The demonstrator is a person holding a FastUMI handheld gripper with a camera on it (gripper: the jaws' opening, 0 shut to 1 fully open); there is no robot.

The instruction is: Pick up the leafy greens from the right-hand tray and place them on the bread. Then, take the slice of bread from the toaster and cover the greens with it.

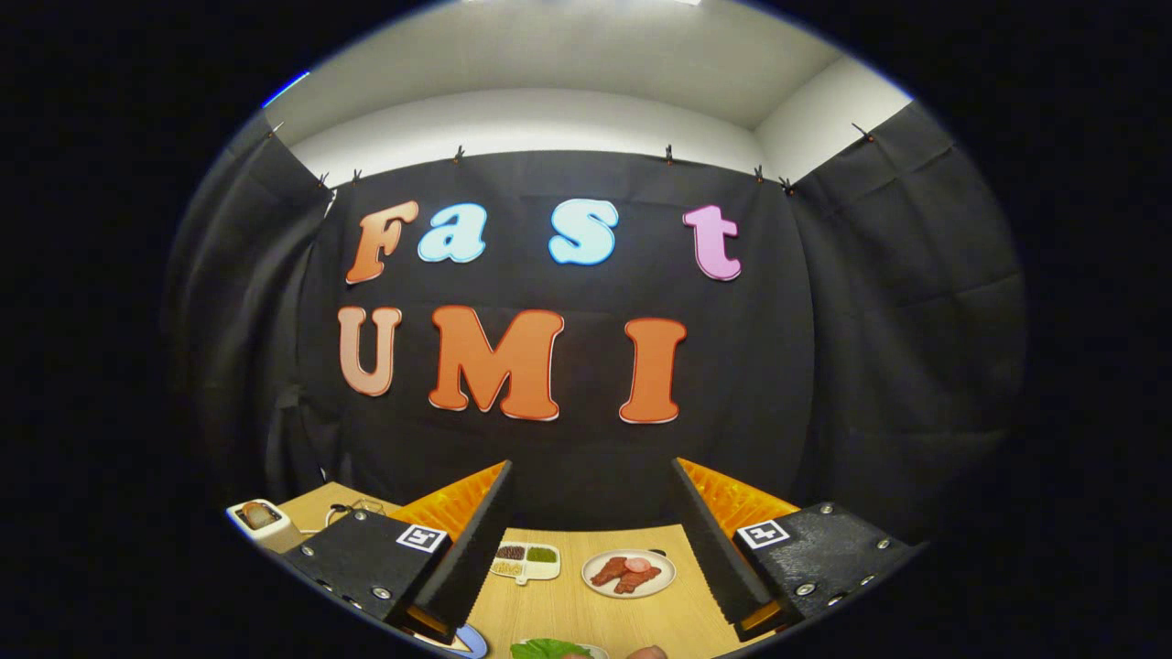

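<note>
My gripper (591, 463) is open and held high above a wooden table (568, 609), with nothing between its fingers. The leafy greens (548, 649) lie on a white tray, low between the fingers and cut off at the near edge. A white toaster (261, 526) stands at the far left beyond the left finger, and a brown slice of bread (259, 514) sticks out of its top. A blue plate rim (473, 641) peeks out beside the left finger, which hides what lies on it.
Between the fingers, farther out on the table, sit a white plate of sliced meat (629, 573) and a divided white dish (526, 560) holding dark and green fillings. A thin cable (352, 505) lies behind the toaster. The black cloth wall closes the back.
</note>
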